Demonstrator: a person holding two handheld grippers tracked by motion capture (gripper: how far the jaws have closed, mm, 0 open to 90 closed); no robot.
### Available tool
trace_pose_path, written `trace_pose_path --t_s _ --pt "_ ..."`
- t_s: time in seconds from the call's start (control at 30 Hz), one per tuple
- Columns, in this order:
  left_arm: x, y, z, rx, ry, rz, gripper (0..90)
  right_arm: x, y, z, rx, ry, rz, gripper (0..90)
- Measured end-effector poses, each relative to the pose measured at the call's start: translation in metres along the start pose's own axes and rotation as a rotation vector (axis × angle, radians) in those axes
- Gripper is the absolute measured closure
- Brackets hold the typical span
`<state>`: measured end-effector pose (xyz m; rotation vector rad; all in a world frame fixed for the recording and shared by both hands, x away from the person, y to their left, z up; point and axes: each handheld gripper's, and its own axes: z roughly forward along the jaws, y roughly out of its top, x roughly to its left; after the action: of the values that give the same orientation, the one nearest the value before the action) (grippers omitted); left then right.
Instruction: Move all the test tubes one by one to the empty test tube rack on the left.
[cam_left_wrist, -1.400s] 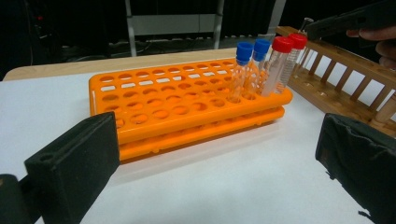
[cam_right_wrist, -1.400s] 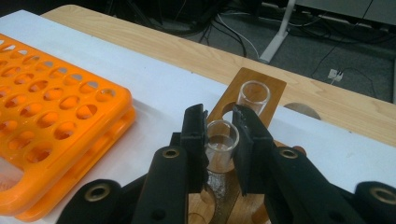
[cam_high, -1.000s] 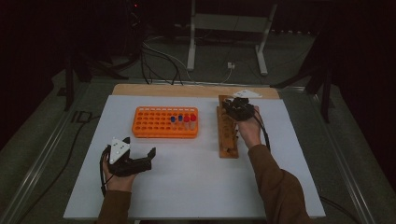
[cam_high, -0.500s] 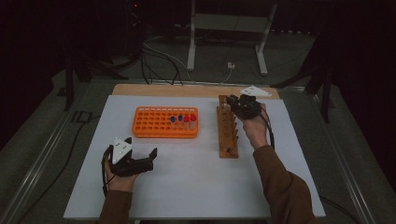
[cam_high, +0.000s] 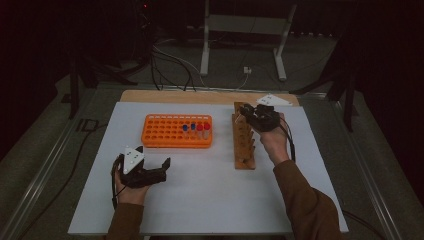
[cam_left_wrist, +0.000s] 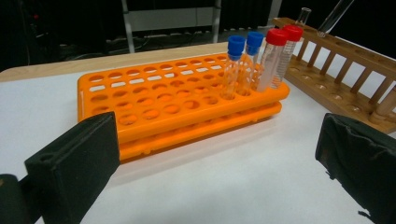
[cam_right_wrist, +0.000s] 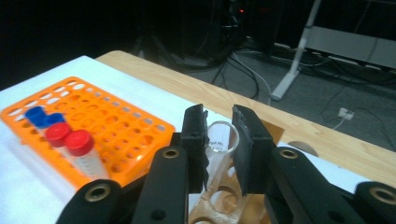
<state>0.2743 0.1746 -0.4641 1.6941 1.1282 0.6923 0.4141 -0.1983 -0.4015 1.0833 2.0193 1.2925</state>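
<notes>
My right gripper (cam_right_wrist: 219, 140) is shut on a clear glass test tube (cam_right_wrist: 218, 156), holding it just under its open rim above the far end of the wooden tube rack (cam_high: 243, 147). The tube's lower end hangs over a rack hole (cam_right_wrist: 223, 198). In the high view that right gripper (cam_high: 248, 114) hovers over the rack's far end. An orange tube rack (cam_high: 177, 131) holds two blue-capped tubes (cam_left_wrist: 242, 60) and two red-capped tubes (cam_left_wrist: 279, 53) at its right end. My left gripper (cam_high: 155, 169) rests open on the white table, pointing at the orange rack (cam_left_wrist: 177, 102), nothing between its jaws.
The wooden rack (cam_left_wrist: 343, 60) holds other glass tubes, one upright at its far end (cam_left_wrist: 303, 14). A wooden strip (cam_high: 200, 96) edges the table's far side. Beyond it are a metal stand (cam_high: 245, 45) and floor cables (cam_high: 170, 65).
The right hand has risen and drifted toward the far end of the wooden rack, drawing the glass tube up with it. The left hand has stayed where it was.
</notes>
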Motion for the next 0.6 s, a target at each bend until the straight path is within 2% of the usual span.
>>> trace_pose_path --t_s 0.17,0.33,0.6 --pt "-0.01 0.008 0.008 0.008 -0.03 0.032 0.9 0.008 0.001 -0.005 0.004 0.048 -0.004 76.4" --pt "-0.023 0.017 0.019 0.0 -0.06 0.05 1.1 0.022 -0.004 -0.007 0.028 0.106 -0.02 76.3" --pt "-0.047 0.028 0.037 0.005 -0.148 0.072 8.6 0.045 -0.007 -0.01 0.035 0.193 -0.031 76.3"
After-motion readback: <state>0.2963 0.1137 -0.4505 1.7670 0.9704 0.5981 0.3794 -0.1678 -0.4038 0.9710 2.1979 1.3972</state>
